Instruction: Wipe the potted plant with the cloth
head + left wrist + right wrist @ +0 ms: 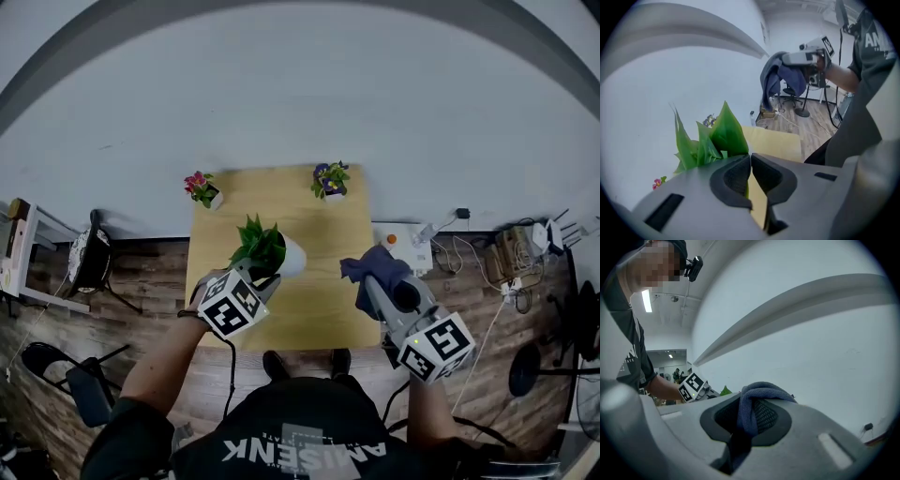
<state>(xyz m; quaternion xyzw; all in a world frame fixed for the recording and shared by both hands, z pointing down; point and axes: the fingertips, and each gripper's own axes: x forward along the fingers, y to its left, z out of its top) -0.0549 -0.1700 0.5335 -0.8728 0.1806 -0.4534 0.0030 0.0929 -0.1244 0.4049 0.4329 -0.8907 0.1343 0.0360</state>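
Note:
A potted plant (pixel 265 246) with broad green leaves and a white pot (pixel 293 256) is over the middle of the wooden table (pixel 319 314), and the pot looks tilted. My left gripper (pixel 257 273) sits at the plant's near side. In the left gripper view its jaws (pixel 750 161) are shut with a thin strip of green leaf (pixel 725 135) pinched between the pads. My right gripper (pixel 367 281) is over the table's right part, shut on a dark blue cloth (pixel 378 263) that drapes over its tips. The cloth (pixel 757 399) bunches between the pads.
Two small flower pots stand at the table's far edge, a pink one (pixel 202 189) at the left and a purple one (pixel 329 180) at the right. A white box (pixel 405 246) and cables lie right of the table. Black chairs (pixel 89 260) stand at the left.

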